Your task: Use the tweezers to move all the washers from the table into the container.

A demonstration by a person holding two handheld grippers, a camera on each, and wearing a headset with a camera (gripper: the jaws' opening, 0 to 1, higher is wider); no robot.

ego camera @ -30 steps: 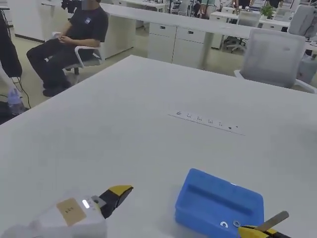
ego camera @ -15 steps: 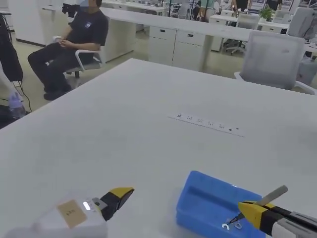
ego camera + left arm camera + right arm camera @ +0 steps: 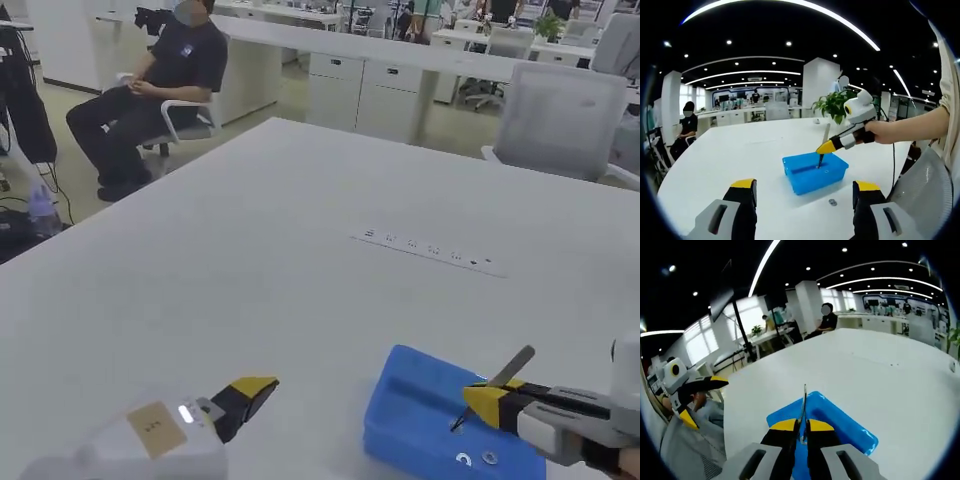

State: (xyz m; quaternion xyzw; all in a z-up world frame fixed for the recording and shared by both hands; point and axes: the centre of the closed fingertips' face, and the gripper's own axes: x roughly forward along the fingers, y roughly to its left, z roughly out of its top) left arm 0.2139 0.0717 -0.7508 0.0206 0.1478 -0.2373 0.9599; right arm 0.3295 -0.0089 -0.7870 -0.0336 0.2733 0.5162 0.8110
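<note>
Tweezers (image 3: pixel 515 362) of slim metal, clamped in right gripper (image 3: pixel 480 398) jaws over blue plastic container (image 3: pixel 410 395), may twist loose under sideways load; left gripper (image 3: pixel 802 192) jaws gape

Open-plan office, white desks (image 3: pixel 300 38), grey chair (image 3: pixel 560 115), ceiling strip lights (image 3: pixel 767 262), possibly windows (image 3: pixel 700 342).

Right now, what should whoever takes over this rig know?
Left gripper: open, empty, low over the table beside the blue container.
Right gripper: shut on the tweezers, tips pointing down over the container.
Done: two washers lie in the container.
Left: one washer on the table just outside the container, on the left gripper's side. Can't tell if the tweezer tips hold anything.
</note>
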